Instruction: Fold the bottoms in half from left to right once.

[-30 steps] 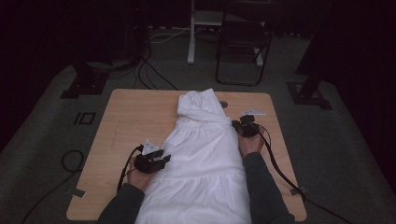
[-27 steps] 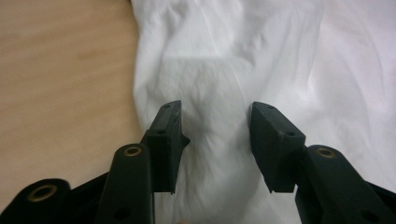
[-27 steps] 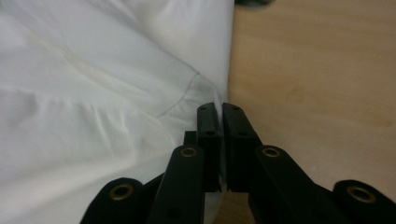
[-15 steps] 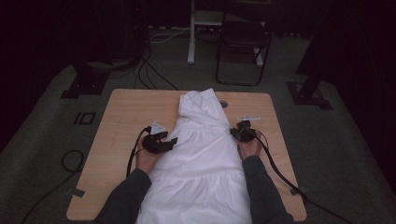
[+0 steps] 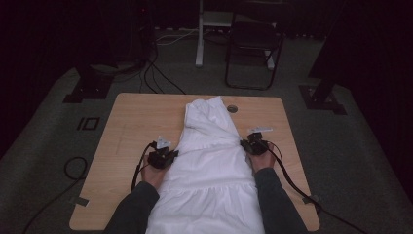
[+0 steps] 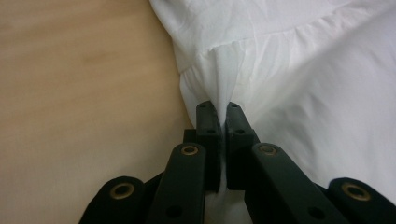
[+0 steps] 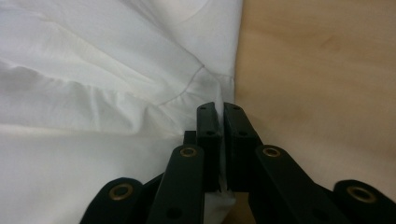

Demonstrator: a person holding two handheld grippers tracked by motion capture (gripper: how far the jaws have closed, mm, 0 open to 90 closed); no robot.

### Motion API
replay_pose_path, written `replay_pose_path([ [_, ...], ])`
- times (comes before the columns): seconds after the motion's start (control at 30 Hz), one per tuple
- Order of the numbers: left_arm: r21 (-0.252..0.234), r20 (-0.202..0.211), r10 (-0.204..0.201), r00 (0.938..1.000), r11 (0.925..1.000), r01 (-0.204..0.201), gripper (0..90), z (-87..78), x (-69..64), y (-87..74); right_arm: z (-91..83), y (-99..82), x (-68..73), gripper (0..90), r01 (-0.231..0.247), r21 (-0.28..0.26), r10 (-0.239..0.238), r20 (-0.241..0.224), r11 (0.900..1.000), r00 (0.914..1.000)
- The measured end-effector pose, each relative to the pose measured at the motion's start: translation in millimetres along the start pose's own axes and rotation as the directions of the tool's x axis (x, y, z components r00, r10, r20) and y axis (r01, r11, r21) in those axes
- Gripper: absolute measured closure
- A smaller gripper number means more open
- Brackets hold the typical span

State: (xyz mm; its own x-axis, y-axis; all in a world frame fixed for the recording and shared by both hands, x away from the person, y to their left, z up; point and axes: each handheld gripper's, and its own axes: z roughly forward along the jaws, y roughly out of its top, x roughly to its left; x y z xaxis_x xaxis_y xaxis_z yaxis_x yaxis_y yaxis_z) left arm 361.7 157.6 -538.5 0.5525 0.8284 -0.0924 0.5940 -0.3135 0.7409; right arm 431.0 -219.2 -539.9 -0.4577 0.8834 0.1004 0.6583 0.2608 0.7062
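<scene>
A white garment [image 5: 210,165] lies lengthwise down the middle of the wooden table [image 5: 131,122], its narrow end far from me and its wide end hanging over the near edge. My left gripper [image 5: 165,155] is shut on the garment's left edge; in the left gripper view the jaws pinch a fold of white cloth [image 6: 261,60] at the gripper tip [image 6: 222,106]. At the right edge, level with the waist seam, my right gripper [image 5: 249,144] is shut on the cloth [image 7: 93,93], with its tip [image 7: 219,106] right at the hem beside bare wood [image 7: 322,74].
A round cable hole [image 5: 232,108] sits in the table near the far edge, just right of the garment. Beyond the table stand a dark folding chair [image 5: 253,53] and a white post [image 5: 199,34]. Cables [image 5: 292,180] trail from both grippers across the table.
Both hands have slid away from me along the garment's sides. The garment's far end has shifted and lies flatter and more spread than a second ago.
</scene>
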Motion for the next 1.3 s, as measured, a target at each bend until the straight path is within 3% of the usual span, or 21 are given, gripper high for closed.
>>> replay_pose_path([
  [0.1, 0.014, 0.022, 0.015, 0.9996, 0.9998, -0.015, 87.5, -20.8, -11.9, -19.4, -16.9, -17.0, 10.5, 86.0, 0.023, 0.017, -0.023, -0.035, 0.9996, 0.9991],
  [0.23, 0.005, 0.046, -0.010, 0.9989, 0.9999, 0.009, 87.2, -40.7, -23.3, -42.3, -39.9, -42.0, 23.6, 85.9, 0.050, 0.024, -0.048, -0.080, 0.9985, 0.9956],
  [0.33, -0.001, 0.055, -0.008, 0.9985, 1.0000, 0.008, 86.0, -44.1, -25.5, -48.8, -53.2, -55.1, 32.0, 85.7, 0.064, 0.038, -0.060, -0.101, 0.9972, 0.9931],
  [0.4, 0.000, 0.059, -0.015, 0.9981, 0.9999, 0.015, 85.7, -41.8, -22.8, -47.0, -58.7, -56.7, 34.0, 75.7, 0.074, 0.050, -0.069, -0.101, 0.9960, 0.9925],
  [0.5, -0.006, 0.047, -0.012, 0.9988, 0.9999, 0.013, 85.0, -39.0, -21.9, -44.1, -67.8, -45.7, 33.5, 58.6, 0.078, -0.025, -0.079, -0.060, 0.9967, 0.9951],
  [0.57, -0.011, 0.038, -0.003, 0.9993, 0.9999, 0.004, 84.8, -37.6, -22.1, -43.2, -73.1, -31.3, 37.0, 54.0, 0.079, -0.098, -0.087, -0.087, 0.9921, 0.9924],
  [0.67, -0.021, 0.033, -0.001, 0.9995, 0.9998, 0.001, 84.1, -36.5, -22.5, -43.0, -70.2, -8.4, 52.6, 50.2, 0.123, -0.146, -0.143, -0.134, 0.9815, 0.9806],
  [0.77, -0.024, 0.023, 0.014, 0.9996, 0.9996, -0.014, 83.4, -37.0, -24.4, -43.3, -56.2, 9.7, 74.4, 46.1, 0.173, -0.164, -0.201, -0.177, 0.9712, 0.9635],
  [0.9, -0.027, 0.022, 0.019, 0.9996, 0.9995, -0.018, 83.0, -37.2, -25.0, -43.8, -28.7, 24.2, 102.3, 39.6, 0.255, -0.146, -0.282, -0.213, 0.9557, 0.9353],
  [0.97, -0.028, 0.023, 0.018, 0.9996, 0.9995, -0.018, 82.8, -37.3, -24.8, -43.9, -15.2, 28.2, 110.4, 39.9, 0.285, -0.128, -0.308, -0.221, 0.9498, 0.9254],
  [1.03, -0.026, 0.022, 0.022, 0.9995, 0.9994, -0.022, 82.6, -37.5, -25.2, -44.0, -5.3, 31.9, 112.6, 52.6, 0.320, -0.098, -0.334, -0.227, 0.9423, 0.9148],
  [1.07, -0.026, 0.021, 0.026, 0.9994, 0.9993, -0.025, 82.5, -37.5, -25.5, -44.1, -2.5, 34.8, 110.6, 68.9, 0.335, -0.076, -0.344, -0.220, 0.9391, 0.9129],
  [1.1, -0.024, 0.020, 0.029, 0.9994, 0.9993, -0.028, 82.5, -37.4, -25.8, -44.1, -2.2, 38.5, 106.5, 80.0, 0.339, -0.067, -0.345, -0.189, 0.9385, 0.9192],
  [1.17, -0.021, 0.018, 0.027, 0.9995, 0.9994, -0.027, 82.6, -37.3, -26.0, -44.1, -8.1, 50.2, 87.7, 89.5, 0.277, -0.112, -0.289, -0.111, 0.9544, 0.9511],
  [1.2, -0.022, 0.017, 0.025, 0.9995, 0.9994, -0.025, 82.6, -37.0, -26.1, -44.2, -12.6, 56.7, 74.2, 89.8, 0.204, -0.145, -0.219, -0.091, 0.9681, 0.9716],
  [1.23, -0.021, 0.016, 0.025, 0.9996, 0.9995, -0.024, 82.6, -36.9, -26.2, -44.2, -16.5, 62.4, 59.9, 90.0, 0.148, -0.167, -0.158, -0.052, 0.9748, 0.9860],
  [1.3, -0.018, 0.019, 0.024, 0.9995, 0.9996, -0.023, 82.3, -36.6, -26.3, -44.1, -18.7, 68.6, 33.4, 89.9, 0.054, -0.185, -0.056, -0.006, 0.9813, 0.9984],
])
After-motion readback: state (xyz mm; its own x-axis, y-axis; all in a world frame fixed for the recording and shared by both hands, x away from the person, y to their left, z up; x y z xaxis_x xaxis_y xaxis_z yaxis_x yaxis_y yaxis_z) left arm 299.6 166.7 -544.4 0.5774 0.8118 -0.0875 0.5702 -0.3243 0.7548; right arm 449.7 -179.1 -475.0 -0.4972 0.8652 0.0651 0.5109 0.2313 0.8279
